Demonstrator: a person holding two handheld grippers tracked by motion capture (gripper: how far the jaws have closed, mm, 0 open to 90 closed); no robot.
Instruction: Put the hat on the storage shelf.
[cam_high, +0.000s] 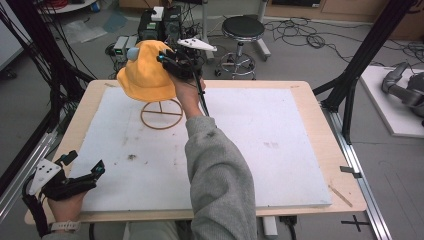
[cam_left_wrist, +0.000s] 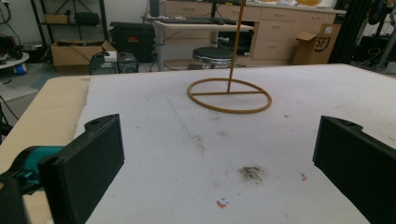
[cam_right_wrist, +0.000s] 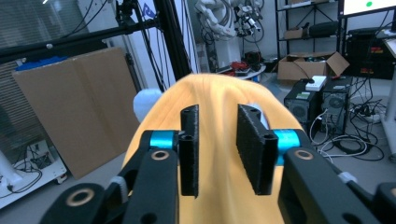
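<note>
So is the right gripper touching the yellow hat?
Touching. The right gripper view shows the right gripper pinching a raised fold of the hat between its jaws.

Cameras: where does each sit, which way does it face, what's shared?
High view: above the person's side, looking forward and down on the table; both forearms, left gripper, right gripper show.
Left gripper view: low over the table, looking past its wide-apart jaws at the stand.
Right gripper view: raised, looking along its jaws pinching the yellow hat.
Shared: high and left gripper views both show the stand.
</note>
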